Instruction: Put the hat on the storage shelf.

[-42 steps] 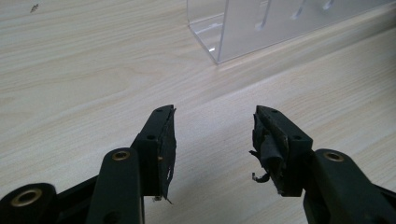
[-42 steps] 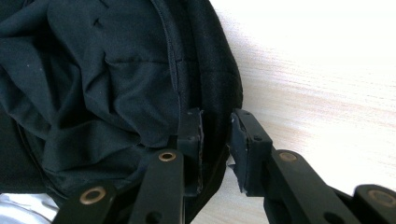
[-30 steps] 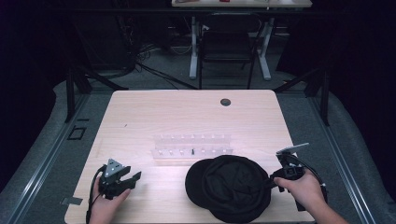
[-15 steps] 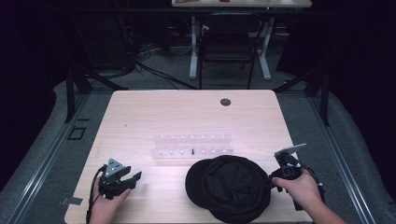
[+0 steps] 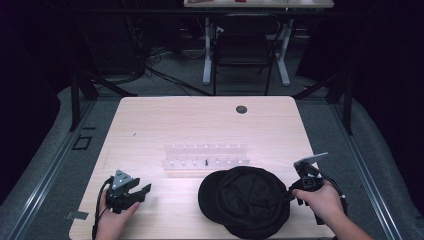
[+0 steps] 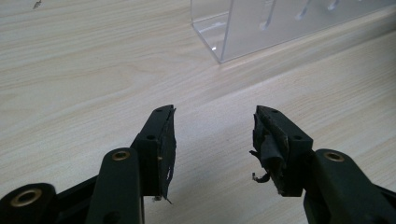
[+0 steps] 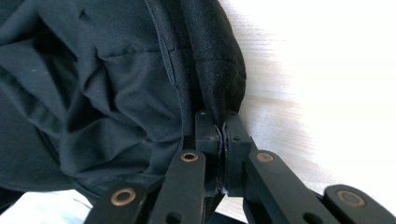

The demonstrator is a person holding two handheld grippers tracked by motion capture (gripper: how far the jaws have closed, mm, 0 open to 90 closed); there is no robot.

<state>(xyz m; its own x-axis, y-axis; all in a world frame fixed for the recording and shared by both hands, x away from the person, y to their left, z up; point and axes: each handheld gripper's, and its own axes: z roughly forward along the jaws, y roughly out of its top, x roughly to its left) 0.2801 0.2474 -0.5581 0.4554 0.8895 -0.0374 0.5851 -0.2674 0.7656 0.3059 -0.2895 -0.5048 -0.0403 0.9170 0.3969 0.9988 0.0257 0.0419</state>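
A: Well, start at the near edge of the worktop (image 5: pixel 150 120). The right claw (image 7: pixel 223 128) has its jaws pressed together on the rim of the black cap (image 5: pixel 247 200), pinching only a thin fold of fabric at the seam.

B: So the hold is shallow?

A: I judge it so. In the right gripper view the cloth bunches just above the jaw tips and only the edge sits between them. If the person lifts or pulls quickly, the fold could slide out and the cap would drop back onto the worktop.

B: Where does the cap lie?

A: Near the front edge, right of the middle, crown side down with the lining showing. In the high view the right claw (image 5: pixel 295 190) meets it at its right side.

B: And the other hand?

A: The left claw (image 5: pixel 131 192) rests by the front left corner, jaws spread apart with nothing between them, well apart from the cap. Its pads (image 6: pixel 264 140) look frayed, with torn strips hanging, so any grip it takes on soft cloth may be uneven.

B: Anything farther back?

A: A clear acrylic rack (image 5: pixel 206 156) stands just beyond the cap, toward the middle of the worktop, holding what look like small pegs. If the cap is swung forward it could catch that rack and push or tip it. Beyond that, a dark round hole (image 5: pixel 241 109) sits near the far edge, out of harm's way.
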